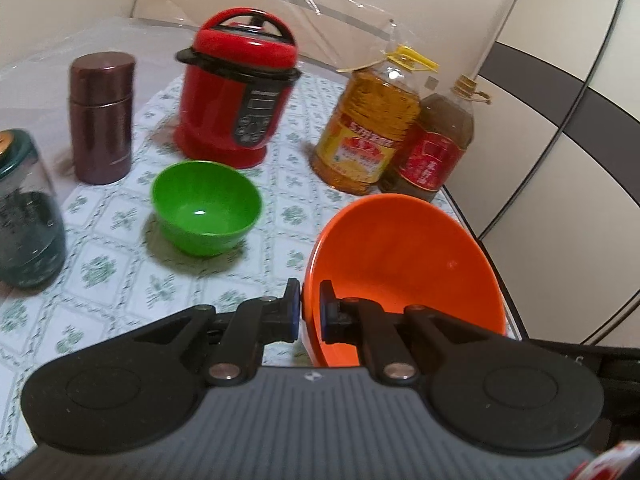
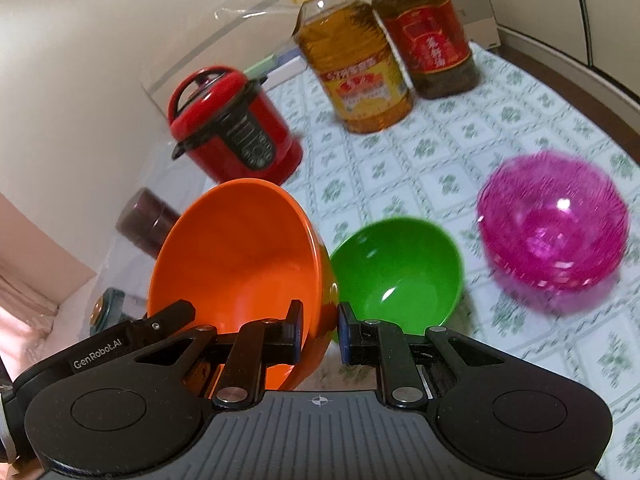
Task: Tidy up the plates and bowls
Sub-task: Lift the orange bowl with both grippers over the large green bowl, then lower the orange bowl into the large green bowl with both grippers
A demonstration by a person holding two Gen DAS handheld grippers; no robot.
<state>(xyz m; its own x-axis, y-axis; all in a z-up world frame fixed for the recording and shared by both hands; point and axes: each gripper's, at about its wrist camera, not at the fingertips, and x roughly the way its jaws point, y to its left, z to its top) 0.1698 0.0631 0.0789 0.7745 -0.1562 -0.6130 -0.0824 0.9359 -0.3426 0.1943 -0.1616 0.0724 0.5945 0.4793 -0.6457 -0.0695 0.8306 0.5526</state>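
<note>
While both claws, the left claw and right claw, pinch opposite rims of the orange bowl held tilted above the worktop, nesting it into the green bowl likely comes next.

The orange bowl is plain, glossy plastic, empty, tipped steeply on its side above the tablecloth. The smaller green bowl sits upright and empty nearby, and a translucent pink bowl stands apart, upright
</note>
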